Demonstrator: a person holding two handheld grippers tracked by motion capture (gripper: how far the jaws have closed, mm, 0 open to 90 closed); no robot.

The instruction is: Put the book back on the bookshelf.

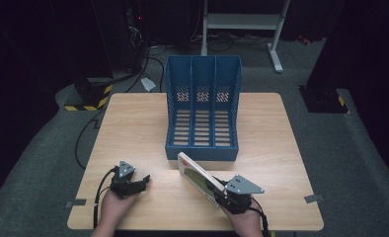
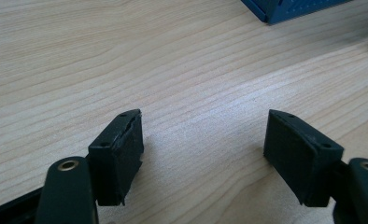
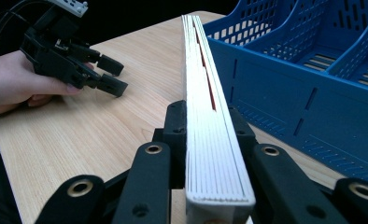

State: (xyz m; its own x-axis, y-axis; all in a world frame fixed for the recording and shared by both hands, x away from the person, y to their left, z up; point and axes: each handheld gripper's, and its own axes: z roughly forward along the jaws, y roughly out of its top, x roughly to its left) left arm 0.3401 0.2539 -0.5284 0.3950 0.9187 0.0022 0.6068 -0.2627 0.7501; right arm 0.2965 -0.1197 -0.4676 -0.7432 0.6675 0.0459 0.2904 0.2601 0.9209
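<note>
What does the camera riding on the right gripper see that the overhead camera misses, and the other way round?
The right gripper view alone shows the white page edges of the thin book pinched between its black jaws. The high view alone shows the green cover of that book, all three slots of the blue plastic file rack, and the grey floor around the table. Both share the pale wooden table, the rack, the book, and the left gripper, open, held in a hand.
</note>
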